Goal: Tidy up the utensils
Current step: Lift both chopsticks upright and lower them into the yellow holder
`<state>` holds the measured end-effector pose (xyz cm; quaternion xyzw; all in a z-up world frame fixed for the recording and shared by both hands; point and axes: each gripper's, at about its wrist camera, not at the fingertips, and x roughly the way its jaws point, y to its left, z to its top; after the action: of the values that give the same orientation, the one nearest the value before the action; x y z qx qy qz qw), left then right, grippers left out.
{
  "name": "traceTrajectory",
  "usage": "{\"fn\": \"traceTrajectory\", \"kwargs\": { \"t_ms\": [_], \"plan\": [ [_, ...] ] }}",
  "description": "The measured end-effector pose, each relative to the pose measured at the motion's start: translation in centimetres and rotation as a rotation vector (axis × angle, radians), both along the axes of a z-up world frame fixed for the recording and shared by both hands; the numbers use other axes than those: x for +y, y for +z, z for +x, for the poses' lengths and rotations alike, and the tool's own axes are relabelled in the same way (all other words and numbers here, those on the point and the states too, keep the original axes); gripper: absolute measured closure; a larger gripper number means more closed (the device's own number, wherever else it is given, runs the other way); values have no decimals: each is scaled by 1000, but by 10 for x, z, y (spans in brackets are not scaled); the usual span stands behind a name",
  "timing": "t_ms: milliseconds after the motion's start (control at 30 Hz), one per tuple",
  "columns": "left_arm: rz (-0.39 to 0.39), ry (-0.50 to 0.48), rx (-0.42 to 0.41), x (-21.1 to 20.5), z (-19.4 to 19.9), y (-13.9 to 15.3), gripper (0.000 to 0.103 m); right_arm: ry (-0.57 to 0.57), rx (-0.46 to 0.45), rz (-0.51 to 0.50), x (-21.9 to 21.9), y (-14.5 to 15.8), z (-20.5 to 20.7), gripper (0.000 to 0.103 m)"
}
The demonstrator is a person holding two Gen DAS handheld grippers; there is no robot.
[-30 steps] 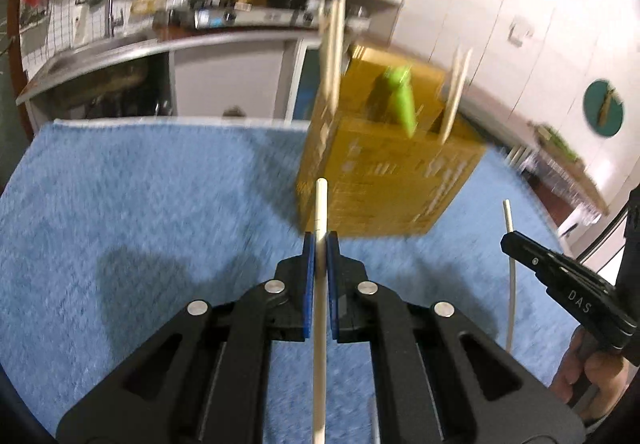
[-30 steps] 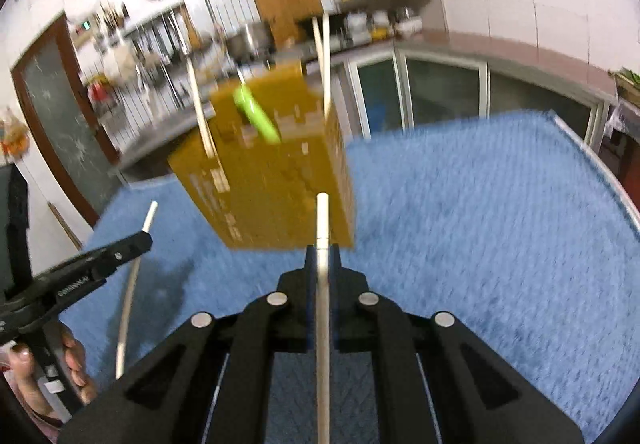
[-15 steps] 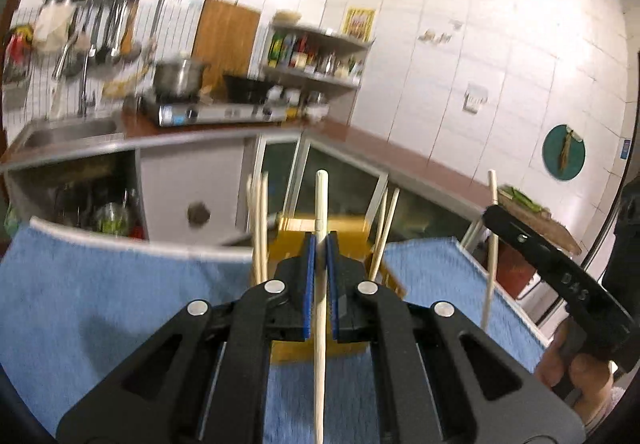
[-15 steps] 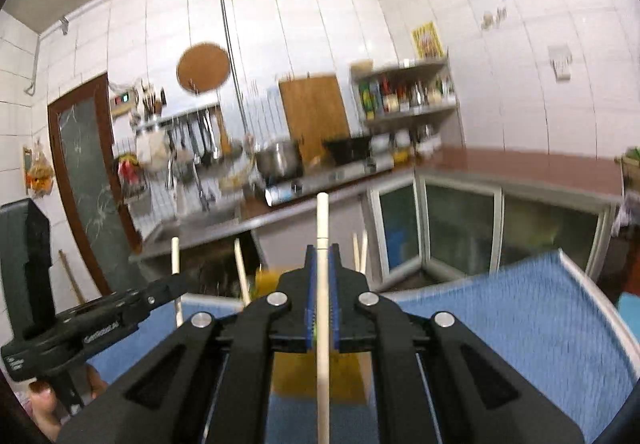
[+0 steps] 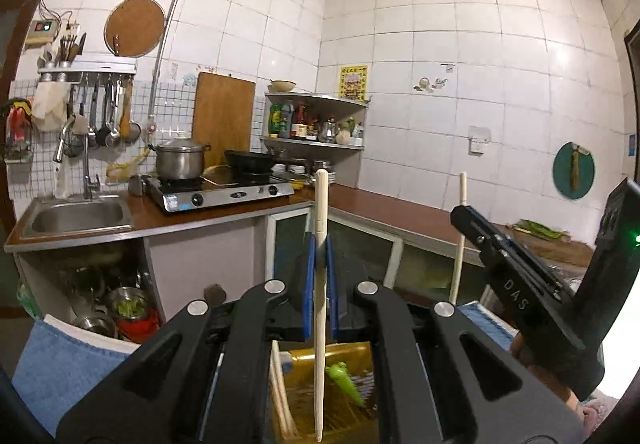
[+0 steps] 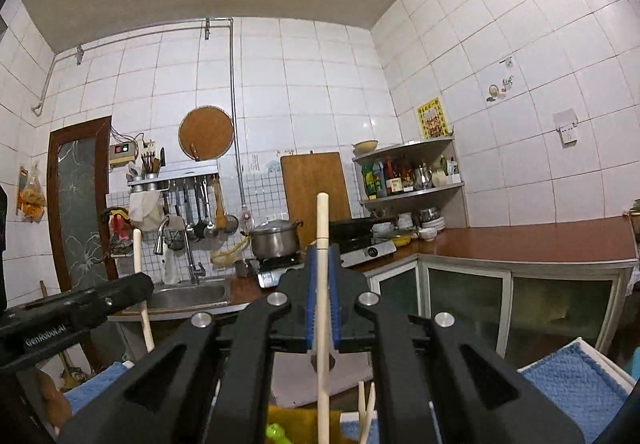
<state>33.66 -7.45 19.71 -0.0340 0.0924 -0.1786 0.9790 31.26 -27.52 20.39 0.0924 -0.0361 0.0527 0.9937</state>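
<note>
My left gripper (image 5: pixel 320 244) is shut on a pale wooden chopstick (image 5: pixel 320 324) that stands upright between its blue pads. Under it, at the bottom edge, sits the yellow utensil box (image 5: pixel 340 360) holding a green utensil (image 5: pixel 344 380) and other chopsticks (image 5: pixel 280 396). My right gripper (image 6: pixel 322 256) is shut on a second upright chopstick (image 6: pixel 322 384), above the same yellow box (image 6: pixel 296 424). Each gripper shows in the other's view: the right gripper (image 5: pixel 516 284) with its chopstick (image 5: pixel 460 236), and the left gripper (image 6: pixel 80 308) with its chopstick (image 6: pixel 140 284).
A blue towel (image 5: pixel 52 364) covers the table under the box. Beyond it runs a kitchen counter (image 5: pixel 380 204) with a sink (image 5: pixel 76 216), a stove bearing a pot (image 5: pixel 180 162), and a corner shelf of bottles (image 5: pixel 316 124).
Both grippers have risen and tipped up from looking down at the towel to looking level at the kitchen wall. The yellow box has dropped to the bottom of both views. Both chopsticks stay gripped.
</note>
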Motion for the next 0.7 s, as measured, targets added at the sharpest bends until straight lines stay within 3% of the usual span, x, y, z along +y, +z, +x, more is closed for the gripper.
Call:
{"fn": "traceTrajectory", "kwargs": {
  "t_ms": [267,700],
  "plan": [
    [1,6,41,-7,33,-41,98,-8,30,-63,10,-37,20,97],
    [67,15,148,-4,28,-103,98,23,124,-52,5,-111,16,97]
  ]
}}
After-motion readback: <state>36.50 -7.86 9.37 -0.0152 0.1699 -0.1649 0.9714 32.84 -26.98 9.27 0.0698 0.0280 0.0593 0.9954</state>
